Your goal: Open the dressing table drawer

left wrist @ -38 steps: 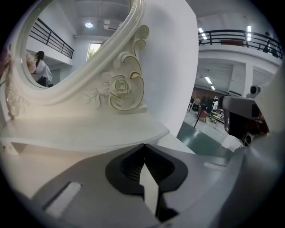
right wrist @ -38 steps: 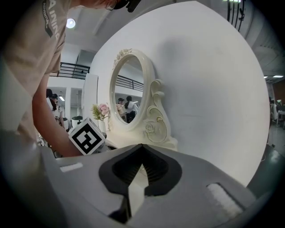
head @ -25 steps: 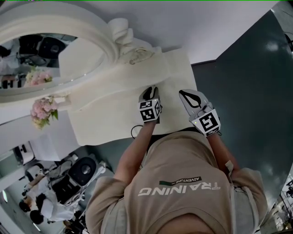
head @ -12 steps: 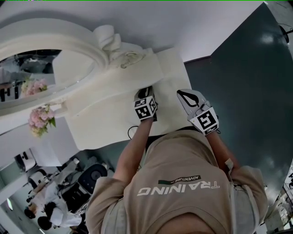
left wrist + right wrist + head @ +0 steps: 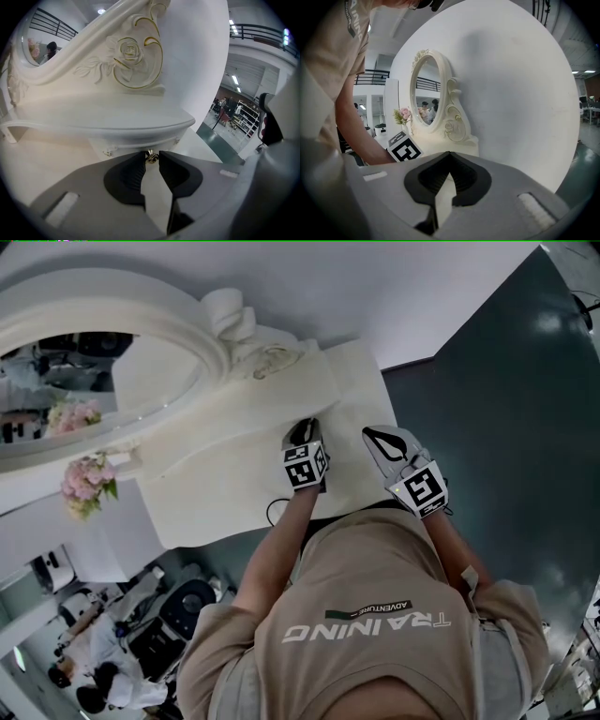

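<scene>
The white dressing table has a small drawer under its top, with a little brass knob. In the left gripper view my left gripper has the knob between its fingertips; the jaws are closing and both tips touch it. In the head view the left gripper reaches over the table's front edge. My right gripper hovers beside it to the right, apart from the table. Its jaws meet at the tips with nothing between them.
An oval mirror in a carved white frame with a gilt rose stands on the table against the white wall. Pink flowers sit at the table's left. Dark floor lies to the right. People stand at the lower left.
The head view has shifted slightly. Both grippers keep their places at the table's front edge.
</scene>
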{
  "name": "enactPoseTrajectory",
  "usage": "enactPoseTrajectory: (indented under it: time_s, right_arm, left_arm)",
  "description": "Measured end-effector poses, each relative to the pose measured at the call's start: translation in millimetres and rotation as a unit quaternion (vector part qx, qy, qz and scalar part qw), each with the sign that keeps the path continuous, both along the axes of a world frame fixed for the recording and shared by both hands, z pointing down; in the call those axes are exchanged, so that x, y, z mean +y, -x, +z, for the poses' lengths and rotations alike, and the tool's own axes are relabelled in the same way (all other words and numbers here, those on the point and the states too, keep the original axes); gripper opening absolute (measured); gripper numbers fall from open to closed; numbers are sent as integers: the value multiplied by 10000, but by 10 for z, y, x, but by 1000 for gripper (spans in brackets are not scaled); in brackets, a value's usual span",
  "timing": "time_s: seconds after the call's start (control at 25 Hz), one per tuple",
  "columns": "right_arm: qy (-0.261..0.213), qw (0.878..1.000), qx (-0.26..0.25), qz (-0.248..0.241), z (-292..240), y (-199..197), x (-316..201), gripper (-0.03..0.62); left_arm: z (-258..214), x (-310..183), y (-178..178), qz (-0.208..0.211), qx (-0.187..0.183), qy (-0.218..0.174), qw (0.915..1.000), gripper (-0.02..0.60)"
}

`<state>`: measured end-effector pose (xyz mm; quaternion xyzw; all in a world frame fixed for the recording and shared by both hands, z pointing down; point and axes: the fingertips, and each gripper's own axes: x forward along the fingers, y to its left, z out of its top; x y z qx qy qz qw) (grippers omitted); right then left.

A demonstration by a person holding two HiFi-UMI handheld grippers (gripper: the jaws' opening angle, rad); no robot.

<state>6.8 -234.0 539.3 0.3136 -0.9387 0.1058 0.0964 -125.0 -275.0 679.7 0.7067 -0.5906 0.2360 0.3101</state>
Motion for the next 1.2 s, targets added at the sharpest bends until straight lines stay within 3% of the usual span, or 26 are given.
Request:
enactPoseTrajectory:
  time_s: [1.0,1.2]
  right_arm:
    - [-3,9999,145,94,51,41,306,2]
    - [47,9998,188,60,104,76,364,2]
  left_arm:
    - [20,478,-88,100,106,102,9998,112]
    - [55,543,-77,163,274,186,9993,129]
